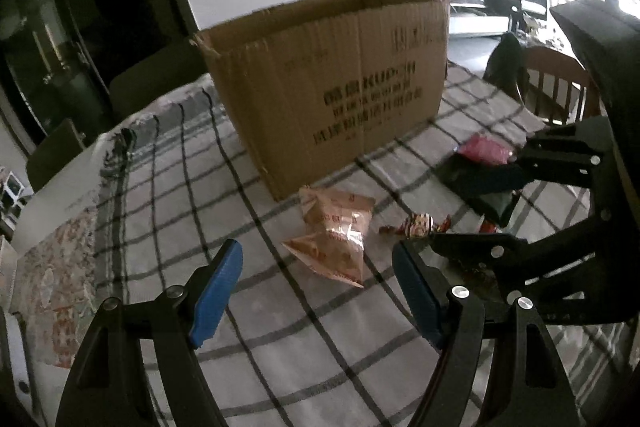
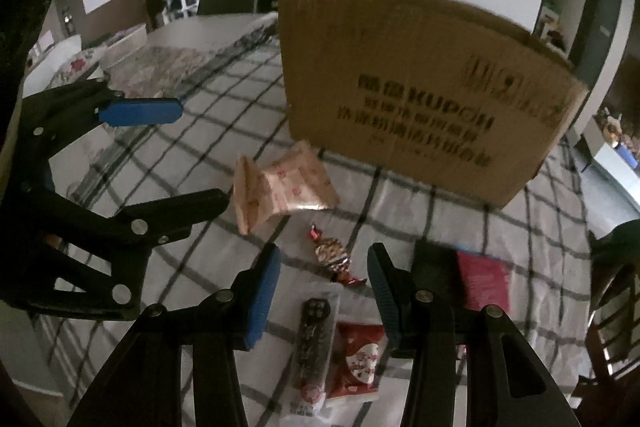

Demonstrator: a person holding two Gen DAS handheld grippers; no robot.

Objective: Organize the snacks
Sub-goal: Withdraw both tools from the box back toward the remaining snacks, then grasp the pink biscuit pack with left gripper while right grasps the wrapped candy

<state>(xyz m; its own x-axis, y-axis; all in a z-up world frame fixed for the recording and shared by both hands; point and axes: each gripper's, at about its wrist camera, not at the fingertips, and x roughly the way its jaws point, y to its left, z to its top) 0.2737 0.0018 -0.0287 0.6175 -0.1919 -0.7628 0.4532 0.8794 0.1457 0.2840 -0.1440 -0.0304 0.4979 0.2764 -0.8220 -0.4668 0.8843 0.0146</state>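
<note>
Left gripper (image 1: pixel 318 291): jaws spread wide, nothing between them, poised above the checked tablecloth (image 1: pixel 168 195) with a crumpled beige snack bag (image 1: pixel 334 239) lying just ahead of its blue fingertips (image 1: pixel 218 291). Right gripper (image 2: pixel 324 291): jaws likewise wide and empty, hovering over a dark stick-shaped packet (image 2: pixel 314 339) and a red-and-white packet (image 2: pixel 358 363) lying side by side, a twist-wrapped candy (image 2: pixel 332 255) just beyond, a pink packet (image 2: pixel 484 281) to its right. Cardboard box (image 2: pixel 420 87): open-topped, printed side facing the cameras, standing on the cloth behind all the snacks, the beige bag near its base.
</note>
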